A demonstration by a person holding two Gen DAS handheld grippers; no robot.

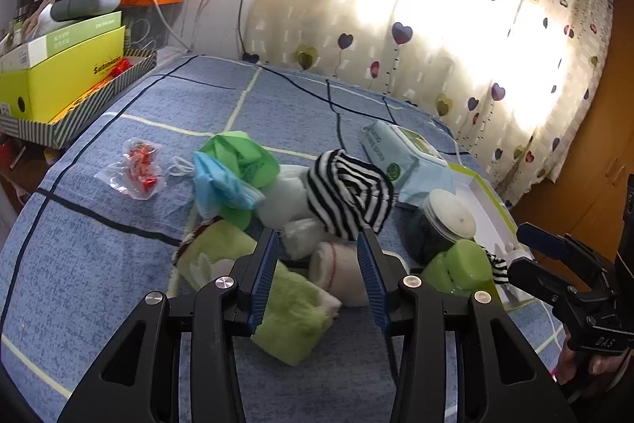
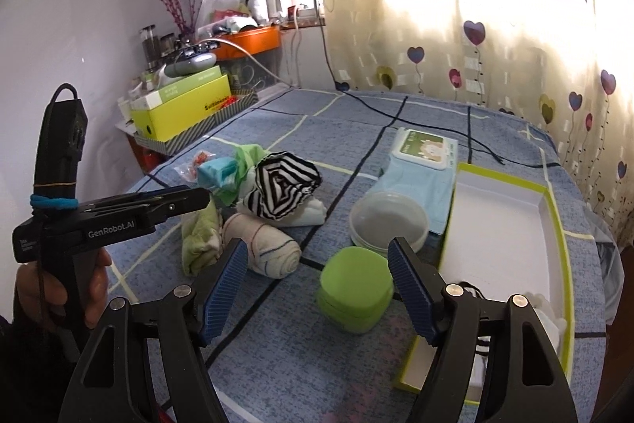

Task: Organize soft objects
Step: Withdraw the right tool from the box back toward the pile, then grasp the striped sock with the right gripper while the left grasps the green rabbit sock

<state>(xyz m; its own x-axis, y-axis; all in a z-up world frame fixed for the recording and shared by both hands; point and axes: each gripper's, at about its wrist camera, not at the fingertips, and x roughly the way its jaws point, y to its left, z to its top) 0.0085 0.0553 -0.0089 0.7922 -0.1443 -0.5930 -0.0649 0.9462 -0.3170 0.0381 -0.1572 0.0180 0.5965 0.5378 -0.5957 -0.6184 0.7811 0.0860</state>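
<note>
Looking forward and downward along the left gripper [image 1: 319,238] from just behind its two blue-padded fingers, close over the heap of soft things on the bed [image 1: 99,264], facing the heart-print curtain [image 1: 455,26]. Catching the right gripper [image 1: 554,256] at the right edge of that view. Looking from the right gripper [image 2: 317,248] in the same downward manner, sitting a little further right, near the green container [image 2: 354,290] and the white box lid [image 2: 503,224]. Catching the left gripper [image 2: 119,217] and the hand [image 2: 59,288] holding it at the left edge. Sharing between both views the striped cloth [image 1: 348,193], the rolled towel [image 2: 261,248], the wipes pack [image 1: 408,157], the curtain and the cluttered shelf [image 2: 190,98].
</note>
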